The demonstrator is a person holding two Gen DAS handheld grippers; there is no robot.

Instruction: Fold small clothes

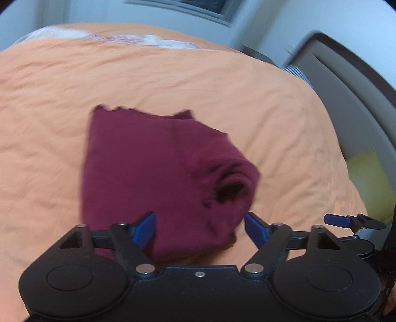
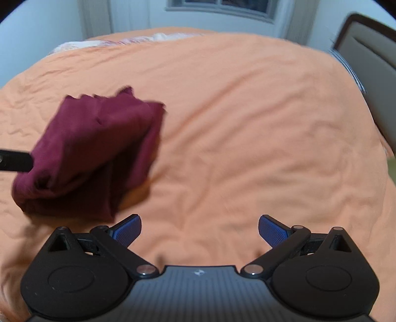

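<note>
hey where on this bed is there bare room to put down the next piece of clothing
Bare orange bedspread stretches from the maroon garment right to the headboard, and beyond it toward the window. Crowded only at the garment, under the left gripper.

Left gripper: matte black body, two round discs at 4 and 8 o'clock, silver pivot screws, small centre screw, triangular cut-outs, blue pads. Right gripper: same build, ribbed grey-black centre plate with small white logo, textured blue pads.
</note>
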